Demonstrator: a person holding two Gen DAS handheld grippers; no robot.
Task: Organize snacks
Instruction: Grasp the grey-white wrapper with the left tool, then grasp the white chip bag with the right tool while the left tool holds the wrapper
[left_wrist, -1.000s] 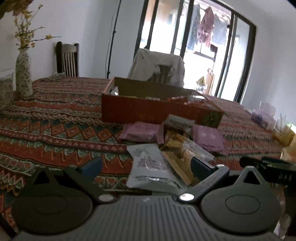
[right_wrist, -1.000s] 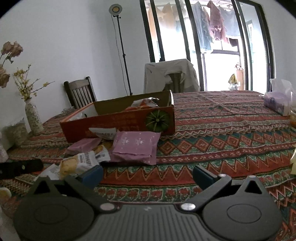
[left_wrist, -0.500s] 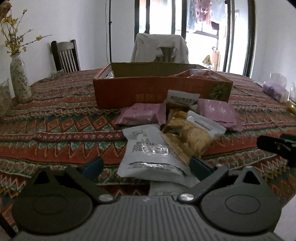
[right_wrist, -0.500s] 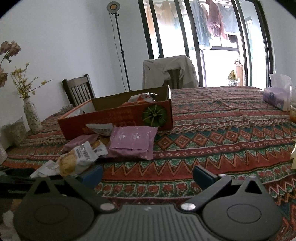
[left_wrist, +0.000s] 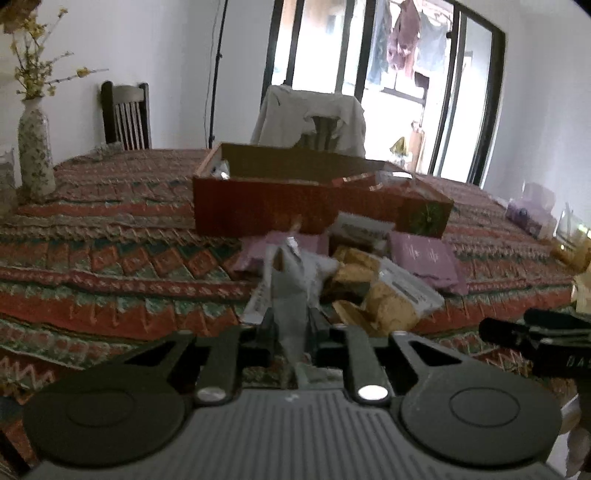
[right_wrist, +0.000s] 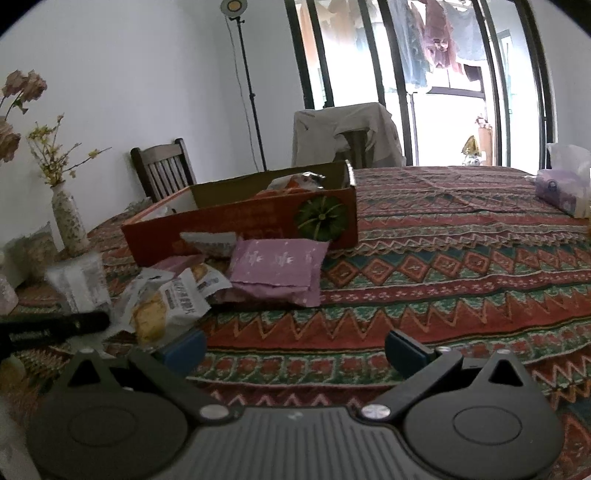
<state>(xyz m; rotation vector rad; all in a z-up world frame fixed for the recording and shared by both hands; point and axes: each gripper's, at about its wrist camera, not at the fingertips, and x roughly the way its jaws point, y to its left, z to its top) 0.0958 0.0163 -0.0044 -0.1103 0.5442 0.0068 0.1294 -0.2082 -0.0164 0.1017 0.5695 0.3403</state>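
The left tongs (left_wrist: 291, 325) are clenched on a silver-grey foil snack packet (left_wrist: 290, 295), pinching its near end so that the packet stands up crumpled between the two dark pads, above the counter (left_wrist: 110, 266), which is covered with a red, green and cream zigzag-patterned cloth. In the right wrist view the same packet (right_wrist: 79, 282) shows at the far left, raised above the black body of the left tongs.

Just beyond the held packet lies a loose heap of snacks: a clear-and-white bag of yellow biscuits (left_wrist: 395, 299), a flat pink-purple packet (left_wrist: 424, 258) on the right and another pink packet (left_wrist: 258, 251) behind, partly hidden. They lie against the front wall of a long, shallow orange-red cardboard box (left_wrist: 258, 206) with a green round emblem at one end. The box already contains some wrapped items at its right end.

The right tongs (right_wrist: 295, 341) are released, the blue-padded fingers (right_wrist: 400, 345) spread wide over bare patterned cloth with nothing between them. A speckled white vase (left_wrist: 35, 155) of yellow twigs stands well apart at the left.
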